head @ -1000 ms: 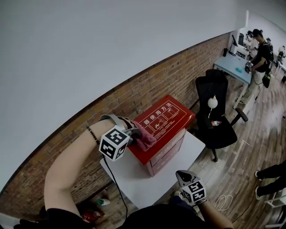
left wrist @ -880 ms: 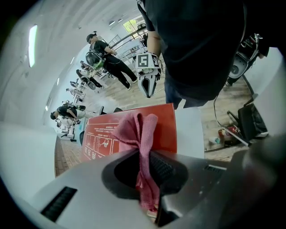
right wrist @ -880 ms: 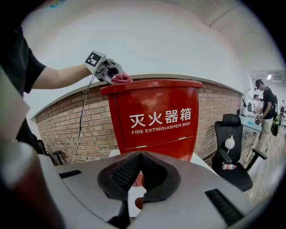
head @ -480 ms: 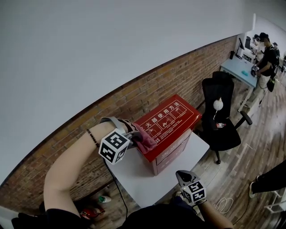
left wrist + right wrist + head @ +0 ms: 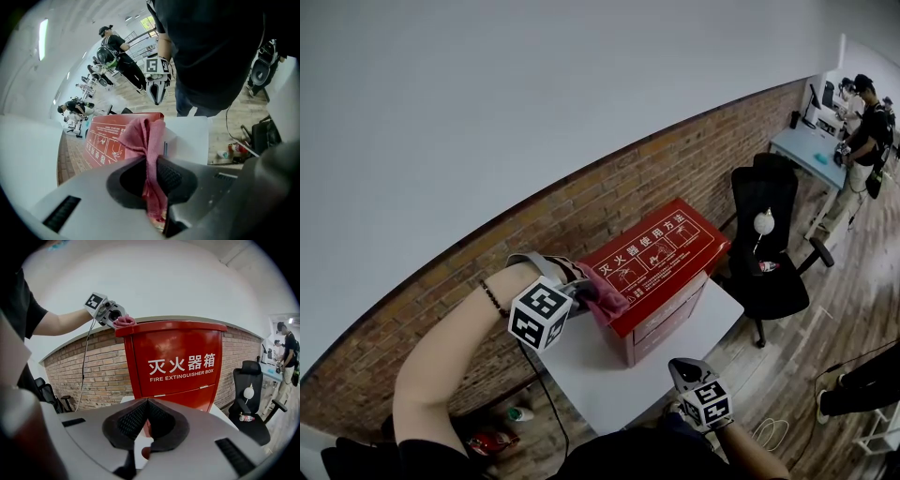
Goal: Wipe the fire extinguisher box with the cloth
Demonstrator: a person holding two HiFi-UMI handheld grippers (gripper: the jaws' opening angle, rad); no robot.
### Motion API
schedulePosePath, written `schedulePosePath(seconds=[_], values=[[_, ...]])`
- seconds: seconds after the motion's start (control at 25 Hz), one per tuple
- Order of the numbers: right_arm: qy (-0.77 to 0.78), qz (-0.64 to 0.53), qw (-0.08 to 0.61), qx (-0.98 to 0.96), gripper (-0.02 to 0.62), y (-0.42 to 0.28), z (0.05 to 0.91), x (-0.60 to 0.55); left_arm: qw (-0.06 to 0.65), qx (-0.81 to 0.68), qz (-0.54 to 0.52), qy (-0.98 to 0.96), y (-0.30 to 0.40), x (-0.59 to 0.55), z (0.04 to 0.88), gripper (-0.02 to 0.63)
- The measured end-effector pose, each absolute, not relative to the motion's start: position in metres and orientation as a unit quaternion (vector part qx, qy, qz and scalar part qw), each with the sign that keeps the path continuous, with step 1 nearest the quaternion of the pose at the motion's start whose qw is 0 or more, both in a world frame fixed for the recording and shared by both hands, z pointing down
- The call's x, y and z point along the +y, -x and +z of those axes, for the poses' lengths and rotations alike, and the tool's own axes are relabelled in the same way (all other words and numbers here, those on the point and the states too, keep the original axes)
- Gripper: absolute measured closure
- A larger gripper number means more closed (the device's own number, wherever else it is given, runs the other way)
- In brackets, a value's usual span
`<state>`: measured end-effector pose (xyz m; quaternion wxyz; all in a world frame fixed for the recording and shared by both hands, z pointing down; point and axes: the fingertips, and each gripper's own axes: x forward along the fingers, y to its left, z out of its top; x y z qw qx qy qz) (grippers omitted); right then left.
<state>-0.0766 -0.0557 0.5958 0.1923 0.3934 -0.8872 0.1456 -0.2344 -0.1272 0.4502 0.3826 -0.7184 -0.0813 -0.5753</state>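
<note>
Cloth [image 5: 607, 300] perhaps shifted, white table [image 5: 600, 375], brick wall [image 5: 656, 187]

Office-like lab workspace, long brick wall [image 5: 609, 211], wood floor [image 5: 853, 281], black office chair [image 5: 766, 239] at right, white table [image 5: 600, 375] near, far-right desk [image 5: 811, 145] with gear, people [image 5: 868, 122] standing there.

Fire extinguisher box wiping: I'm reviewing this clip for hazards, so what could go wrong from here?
1. The pink cloth is pinched as a thin bunch in the left tongs; rubbing could tug it loose.
2. The right tongs hang shut and empty away from the fire extinguisher box, so nothing steadies it; a hard push might slide it on the white table.
</note>
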Motion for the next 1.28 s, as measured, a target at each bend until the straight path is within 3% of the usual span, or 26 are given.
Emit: schedulePosePath(seconds=[0.24,0.48,0.96,1.28], values=[[-0.386,0.147,0.202,-0.888,0.575,0.079,0.6,-0.055,0.356,-0.018,-0.567,0.743,0.231,-0.128,0.45,0.552],[-0.381,0.147,0.198,-0.891,0.575,0.078,0.599,-0.057,0.277,0.046,-0.482,0.83,0.221,-0.115,0.44,0.552],[-0.371,0.149,0.203,-0.894,0.575,0.078,0.605,-0.06,0.041,0.151,-0.116,0.981,0.213,-0.106,0.374,0.551],[-0.371,0.151,0.206,-0.893,0.575,0.075,0.608,-0.066,-0.017,0.168,-0.013,0.986,0.199,-0.097,0.377,0.551]])
